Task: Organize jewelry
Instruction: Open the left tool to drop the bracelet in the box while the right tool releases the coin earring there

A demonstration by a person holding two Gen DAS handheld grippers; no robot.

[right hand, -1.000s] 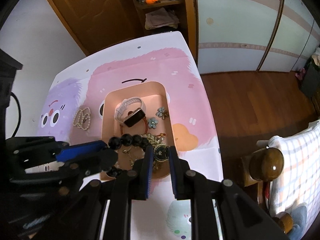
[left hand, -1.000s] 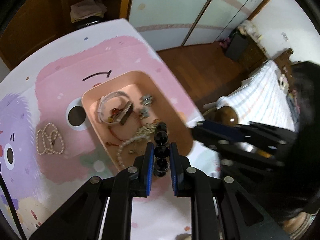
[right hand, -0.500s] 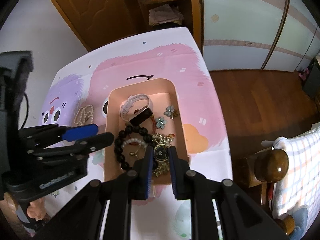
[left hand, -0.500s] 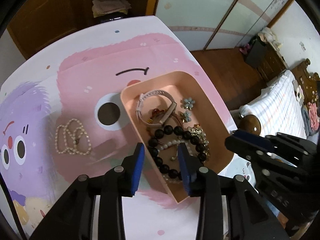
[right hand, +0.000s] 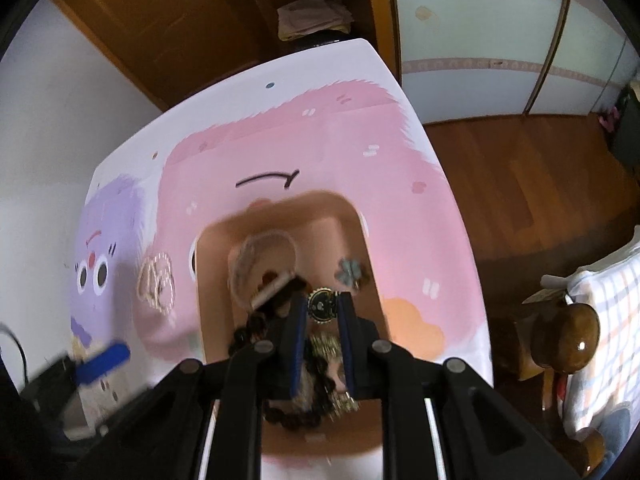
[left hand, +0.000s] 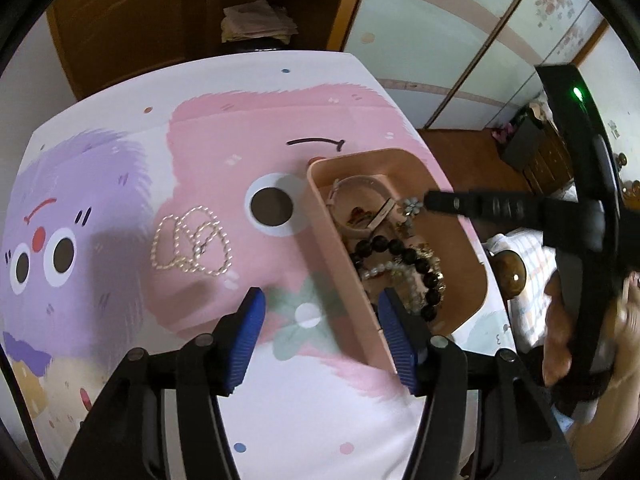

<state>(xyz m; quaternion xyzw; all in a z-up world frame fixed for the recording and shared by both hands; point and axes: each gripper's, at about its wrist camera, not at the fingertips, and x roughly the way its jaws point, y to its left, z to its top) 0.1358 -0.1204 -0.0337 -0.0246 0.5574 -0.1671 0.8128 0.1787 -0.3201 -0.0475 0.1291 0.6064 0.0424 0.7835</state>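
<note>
A peach tray [left hand: 460,216] sits on the cartoon tablecloth and holds a pink-strap watch [left hand: 360,196], a black bead bracelet [left hand: 404,256], a flower earring [left hand: 412,206] and gold pieces. A pearl necklace [left hand: 192,240] lies on the cloth left of the tray. My left gripper [left hand: 320,312] is open and empty above the tray's near left corner. My right gripper [right hand: 322,308] is shut on a dark round gold-rimmed watch [right hand: 322,305] low over the tray [right hand: 360,216]; it also shows in the left wrist view [left hand: 440,200].
The table's right edge [right hand: 440,160] drops to a wooden floor. A wooden bedpost knob [right hand: 568,332] and a checked bed stand at the right. A shelf with folded cloth [left hand: 256,24] stands behind the table.
My left gripper let go of the black bead bracelet into the tray, opened wide and pulled back left. My right gripper moved down into the tray, still shut on the gold-rimmed watch.
</note>
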